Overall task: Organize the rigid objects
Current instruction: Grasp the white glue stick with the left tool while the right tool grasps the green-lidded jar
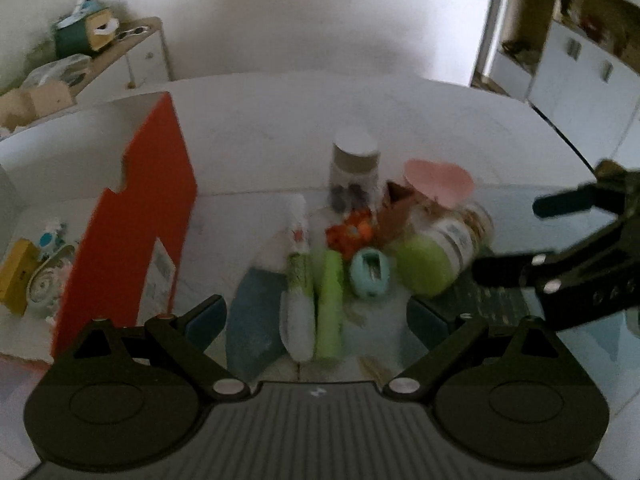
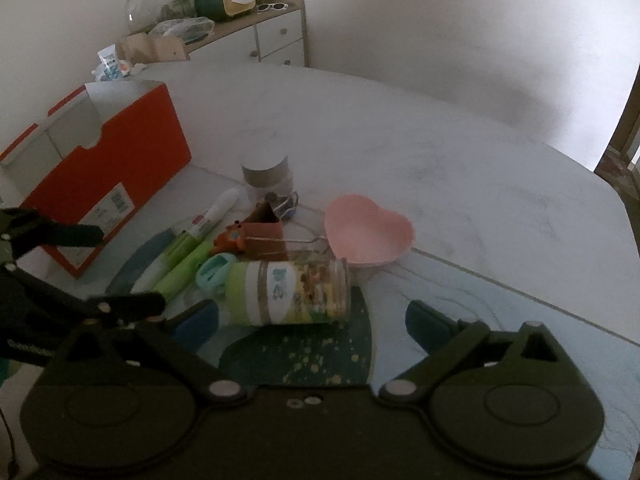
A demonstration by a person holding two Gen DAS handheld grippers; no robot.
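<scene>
A pile of small objects lies on the white table [image 2: 440,152]. A glass jar with a green lid [image 2: 288,294] lies on its side, also in the left wrist view [image 1: 440,256]. Beside it are a pink heart-shaped dish [image 2: 368,232], an upright grey-lidded jar [image 2: 266,174], a teal clip [image 2: 214,272], green pens [image 2: 180,268], a white tube [image 2: 216,214] and a brown bear-topped box [image 2: 256,236]. An open orange box [image 2: 116,168] stands at the left. My left gripper [image 1: 316,320] is open over the pens. My right gripper [image 2: 312,320] is open just in front of the lying jar.
The orange box [image 1: 152,216] holds small items [image 1: 36,276] in the left wrist view. A dark green and blue mat [image 2: 304,360] lies under the pile. A cluttered white dresser [image 2: 276,36] stands at the wall. The table's far half has bare room.
</scene>
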